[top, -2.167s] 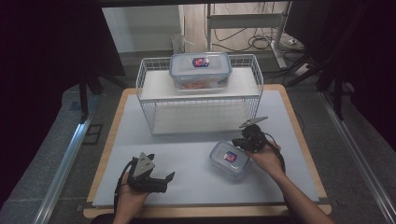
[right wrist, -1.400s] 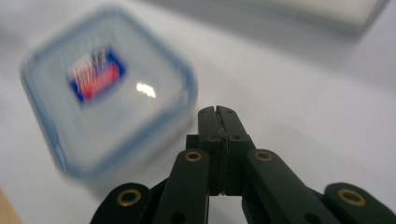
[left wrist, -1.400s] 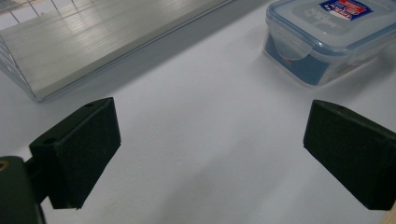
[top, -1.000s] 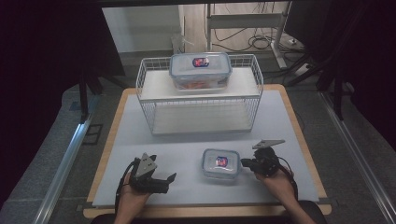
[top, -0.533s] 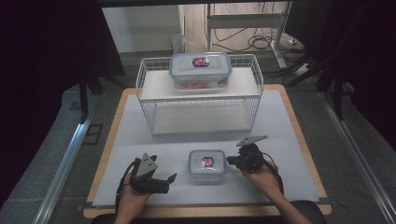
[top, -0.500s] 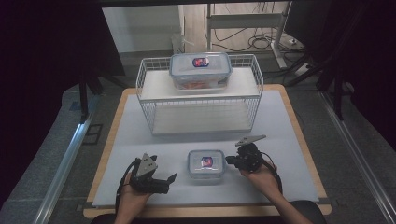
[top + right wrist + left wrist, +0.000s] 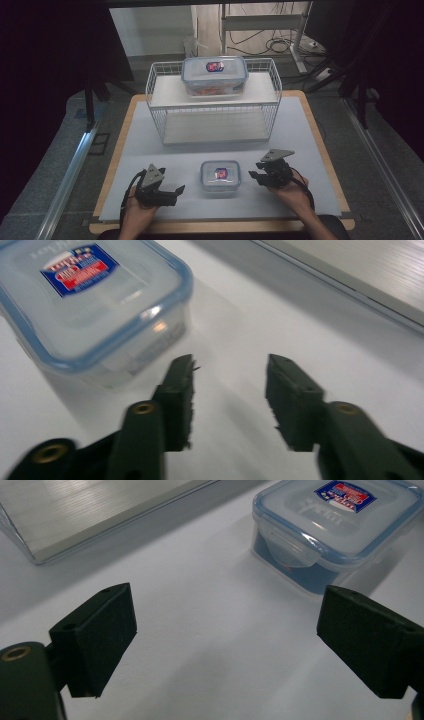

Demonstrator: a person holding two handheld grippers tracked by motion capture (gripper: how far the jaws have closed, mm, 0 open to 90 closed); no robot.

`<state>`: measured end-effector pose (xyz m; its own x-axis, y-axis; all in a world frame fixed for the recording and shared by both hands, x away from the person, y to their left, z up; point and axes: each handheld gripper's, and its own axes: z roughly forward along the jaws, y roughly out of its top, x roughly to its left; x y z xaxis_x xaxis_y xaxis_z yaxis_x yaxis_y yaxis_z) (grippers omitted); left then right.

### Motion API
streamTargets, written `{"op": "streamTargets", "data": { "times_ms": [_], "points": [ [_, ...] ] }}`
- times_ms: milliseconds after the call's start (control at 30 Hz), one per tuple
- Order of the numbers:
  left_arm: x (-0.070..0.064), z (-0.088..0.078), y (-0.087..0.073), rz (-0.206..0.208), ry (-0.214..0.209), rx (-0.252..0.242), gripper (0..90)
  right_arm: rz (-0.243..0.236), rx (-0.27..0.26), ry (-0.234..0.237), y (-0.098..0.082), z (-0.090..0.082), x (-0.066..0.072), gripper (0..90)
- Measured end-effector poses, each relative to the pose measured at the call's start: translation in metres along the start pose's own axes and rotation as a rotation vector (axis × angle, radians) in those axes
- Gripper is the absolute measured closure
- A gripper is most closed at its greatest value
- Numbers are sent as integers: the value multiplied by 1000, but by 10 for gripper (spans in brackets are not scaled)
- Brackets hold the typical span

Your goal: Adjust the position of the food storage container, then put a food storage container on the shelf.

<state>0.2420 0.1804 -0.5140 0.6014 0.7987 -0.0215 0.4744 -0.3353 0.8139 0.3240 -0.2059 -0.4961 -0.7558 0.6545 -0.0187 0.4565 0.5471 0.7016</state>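
The small clear plastic box with a blue-rimmed snap lid [image 7: 220, 175] sits flat on the pale grey table mat [image 7: 150, 145], near your edge and between your two hands. Its lid is square with rounded corners, shut, and carries a red-and-blue label in the middle; in the left gripper view [image 7: 335, 530] a clear locking flap is folded down over the side facing you, and the wall below it reads dark blue. In the right gripper view [image 7: 90, 310] the walls look see-through and glossy.

Your right gripper [image 7: 256, 176] lies just beside the box's right side – its jaws have just been opening, now stand partly apart, and nothing is between them. Your left gripper [image 7: 179, 191] rests to the box's left, apart from it, jaws spread wide and empty.

Farther back stands a white wire rack [image 7: 260, 107] with a larger clear lidded box [image 7: 215, 75] on its top shelf.
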Motion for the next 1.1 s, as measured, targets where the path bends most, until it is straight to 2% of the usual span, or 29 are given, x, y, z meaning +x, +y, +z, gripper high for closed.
{"op": "streamTargets", "data": {
  "times_ms": [33,67,100,133,200,233,267,333,700,867,1000,1100],
  "points": [
    [0,0,0,-4,1,0,92,2,-5,-2,-3,-2,-4,441],
    [0,1,0,-6,1,0,92,2,-5,-2,-3,-2,-4,441],
    [-1,1,0,-4,2,-3,93,4,-15,-6,-7,-4,-8,370],
    [-1,1,0,0,4,-5,93,4,-15,-6,-7,-4,-8,370],
    [0,2,0,8,8,-12,91,6,-14,2,-10,-5,-10,320],
    [0,3,-1,9,7,-13,79,7,-12,12,-14,-4,-10,266],
    [1,4,-1,5,6,-10,79,7,-12,12,-14,-4,-10,266],
    [3,8,-3,8,2,6,64,19,-8,44,-17,-2,-9,208],
    [1,10,-1,3,-9,30,57,23,-13,51,-17,1,-12,152],
    [2,11,1,-48,-48,36,58,9,-25,46,-17,0,-12,137],
    [1,9,3,-63,-61,26,54,2,-36,57,-16,0,-12,109],
    [0,9,4,-64,-70,29,49,-42,-54,85,-15,-1,-11,70]
  ]
}}
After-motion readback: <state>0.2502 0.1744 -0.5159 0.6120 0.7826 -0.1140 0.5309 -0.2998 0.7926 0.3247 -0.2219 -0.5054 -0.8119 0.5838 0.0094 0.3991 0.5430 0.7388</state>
